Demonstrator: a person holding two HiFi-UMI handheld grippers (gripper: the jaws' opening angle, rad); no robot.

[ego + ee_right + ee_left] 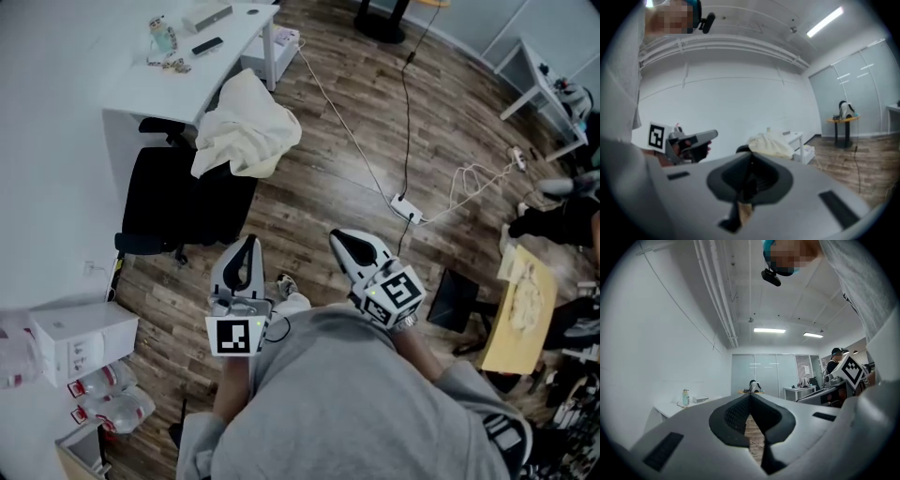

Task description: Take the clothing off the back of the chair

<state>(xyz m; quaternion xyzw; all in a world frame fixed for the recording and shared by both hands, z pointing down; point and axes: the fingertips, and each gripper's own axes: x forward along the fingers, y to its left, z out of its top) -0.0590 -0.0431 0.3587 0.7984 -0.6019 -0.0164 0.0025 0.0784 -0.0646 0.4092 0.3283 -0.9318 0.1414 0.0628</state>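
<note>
I've got the head view looking steeply down from above at the chair [178, 202] and table [94, 66] ahead, the camera on the left gripper [249, 242] facing level across the room, the one on the right gripper [338, 237] aimed at the clothing [246, 127], all three sharing that table.

Clothing [246, 127] hiding chair [173, 202] top, small desk items [173, 64] possibly keys
</note>
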